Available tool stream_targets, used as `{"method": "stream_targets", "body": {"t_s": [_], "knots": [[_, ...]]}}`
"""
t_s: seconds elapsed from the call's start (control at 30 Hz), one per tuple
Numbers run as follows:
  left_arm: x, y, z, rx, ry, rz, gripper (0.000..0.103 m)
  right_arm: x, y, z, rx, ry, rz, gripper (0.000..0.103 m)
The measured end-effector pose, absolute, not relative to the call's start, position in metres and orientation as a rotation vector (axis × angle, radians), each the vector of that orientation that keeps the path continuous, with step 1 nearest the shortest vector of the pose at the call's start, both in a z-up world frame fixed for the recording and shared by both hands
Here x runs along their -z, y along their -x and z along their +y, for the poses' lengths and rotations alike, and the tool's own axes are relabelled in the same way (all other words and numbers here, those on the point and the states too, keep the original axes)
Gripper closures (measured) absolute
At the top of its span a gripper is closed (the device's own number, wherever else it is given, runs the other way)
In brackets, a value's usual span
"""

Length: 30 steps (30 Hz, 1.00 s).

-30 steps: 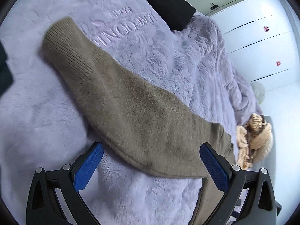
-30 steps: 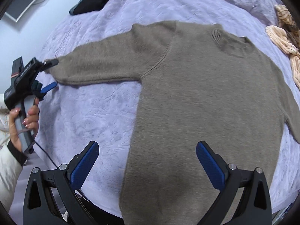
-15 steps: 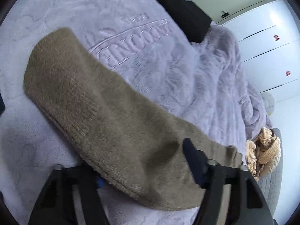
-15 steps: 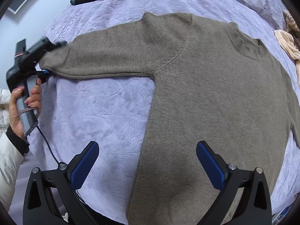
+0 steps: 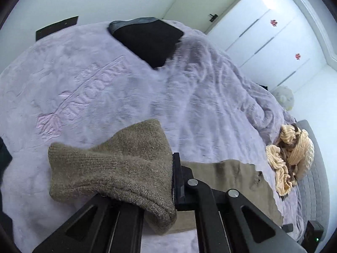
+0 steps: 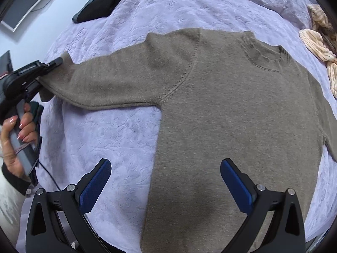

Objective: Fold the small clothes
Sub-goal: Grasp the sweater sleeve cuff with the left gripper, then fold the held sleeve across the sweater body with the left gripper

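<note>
A taupe knitted sweater (image 6: 221, 113) lies flat on a lilac bedspread (image 6: 101, 139), front up. Its body runs from the ribbed collar (image 6: 265, 52) at upper right down toward the lower edge of the right wrist view, where the hem is cut off. One sleeve (image 6: 118, 84) extends leftward, its long axis nearly level across the view. The left gripper (image 6: 56, 61), held in a hand (image 6: 14, 139), is clamped on the sleeve's cuff (image 5: 109, 172); in the left wrist view the bunched cuff hides its left finger. The right gripper (image 6: 166, 186) hangs above the sweater's body with jaws wide apart, holding nothing. The other sleeve is cut off at right. A cream striped garment (image 6: 318, 44) and a black cushion (image 5: 147, 40) lie well apart.
</note>
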<state>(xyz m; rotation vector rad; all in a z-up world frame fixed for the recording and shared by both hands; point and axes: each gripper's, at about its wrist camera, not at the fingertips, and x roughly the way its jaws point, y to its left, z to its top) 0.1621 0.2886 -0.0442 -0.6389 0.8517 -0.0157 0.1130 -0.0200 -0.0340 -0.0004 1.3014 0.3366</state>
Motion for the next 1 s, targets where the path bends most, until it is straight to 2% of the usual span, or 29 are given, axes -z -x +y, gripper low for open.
{"method": "stream_targets", "body": {"t_s": [0.2, 0.43, 0.73, 0.87, 1.0], "knots": [[-0.002, -0.180, 0.173, 0.193, 0.515, 0.840, 0.097, 0.027, -0.130, -0.079, -0.274, -0.072, 1.273, 0.000], [-0.006, -0.208, 0.028, 0.185, 0.329, 0.915, 0.097, 0.035, -0.142, -0.176, -0.210, -0.126, 1.278, 0.000], [0.057, -0.231, -0.134, 0.203, 0.116, 1.034, 0.096, 0.065, -0.147, -0.302, -0.120, -0.203, 1.306, 0.000], [0.098, -0.234, -0.172, 0.163, -0.004, 1.121, 0.096, 0.086, -0.150, -0.335, -0.102, -0.221, 1.329, 0.000], [0.109, -0.232, -0.179, 0.150, -0.038, 1.138, 0.096, 0.101, -0.152, -0.348, -0.108, -0.247, 1.343, 0.000]]}}
